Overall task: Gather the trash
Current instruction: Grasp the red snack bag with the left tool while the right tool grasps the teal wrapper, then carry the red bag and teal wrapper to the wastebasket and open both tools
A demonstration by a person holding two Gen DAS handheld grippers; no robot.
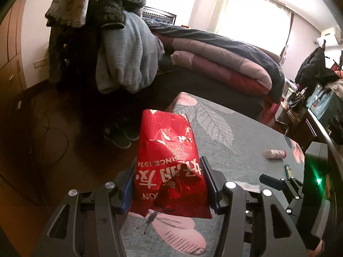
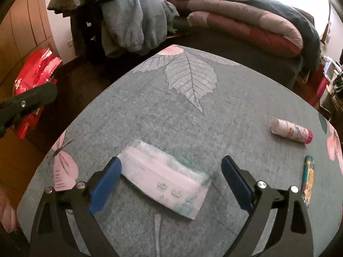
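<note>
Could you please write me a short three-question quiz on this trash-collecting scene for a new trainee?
1. True or false: the left gripper is shut on the red snack bag.
2. Which item lies between the open fingers of the right gripper?
A. the pale tissue packet
B. the white tube with a pink cap
C. the small colourful wrapper
3. Fill in: all three loose items rest on the grey ____-patterned table.

Key:
1. True; both blue pads press the bag's sides.
2. A; the tube and wrapper lie off to the right of it.
3. leaf
</note>
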